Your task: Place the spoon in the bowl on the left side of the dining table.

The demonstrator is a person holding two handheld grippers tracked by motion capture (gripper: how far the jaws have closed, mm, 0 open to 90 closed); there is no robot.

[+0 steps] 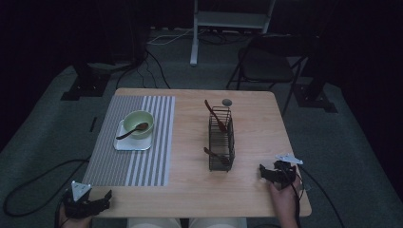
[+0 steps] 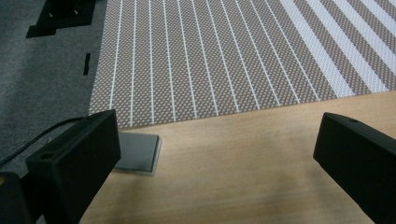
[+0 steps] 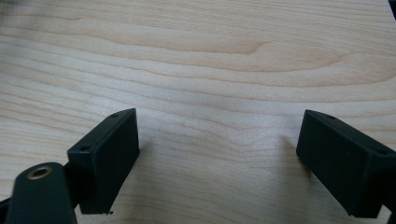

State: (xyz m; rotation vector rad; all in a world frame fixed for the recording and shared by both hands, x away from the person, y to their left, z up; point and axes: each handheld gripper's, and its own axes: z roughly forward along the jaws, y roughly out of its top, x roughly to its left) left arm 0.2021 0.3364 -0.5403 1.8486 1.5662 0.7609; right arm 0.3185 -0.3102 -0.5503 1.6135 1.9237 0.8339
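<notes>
A pale green bowl with a dark wooden spoon in it stands on a white square plate on the striped placemat. A black wire basket at the table's middle holds two dark wooden utensils. My left gripper rests at the table's front left corner, open, nothing between its jaws. My right gripper sits near the front right, open and empty over bare wood.
A small grey round object lies near the table's far edge. A folding chair and a white stand are beyond the table. A grey flat pad lies by the mat's corner. Cables run on the carpet at left.
</notes>
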